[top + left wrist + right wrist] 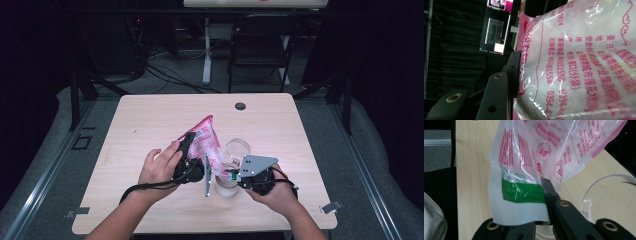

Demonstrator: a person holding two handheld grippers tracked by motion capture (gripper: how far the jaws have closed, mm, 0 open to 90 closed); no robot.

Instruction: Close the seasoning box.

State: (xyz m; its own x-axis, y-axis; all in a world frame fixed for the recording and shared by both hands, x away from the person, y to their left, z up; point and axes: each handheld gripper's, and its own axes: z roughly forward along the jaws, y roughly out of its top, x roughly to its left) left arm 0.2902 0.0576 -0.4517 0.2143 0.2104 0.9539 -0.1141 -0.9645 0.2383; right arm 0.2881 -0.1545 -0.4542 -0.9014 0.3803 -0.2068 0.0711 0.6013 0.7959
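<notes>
Gripping bag (206, 140): both grippers | wooden table (150, 120) | dark room, chair (260, 45)

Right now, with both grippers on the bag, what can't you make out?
- Bag contents: high view, too small; left gripper view, white fill behind glare.
- Left gripper far finger: hidden behind the bag.
- Jar under the bag: high view, covered by the right gripper; right gripper view, by the bag.
</notes>
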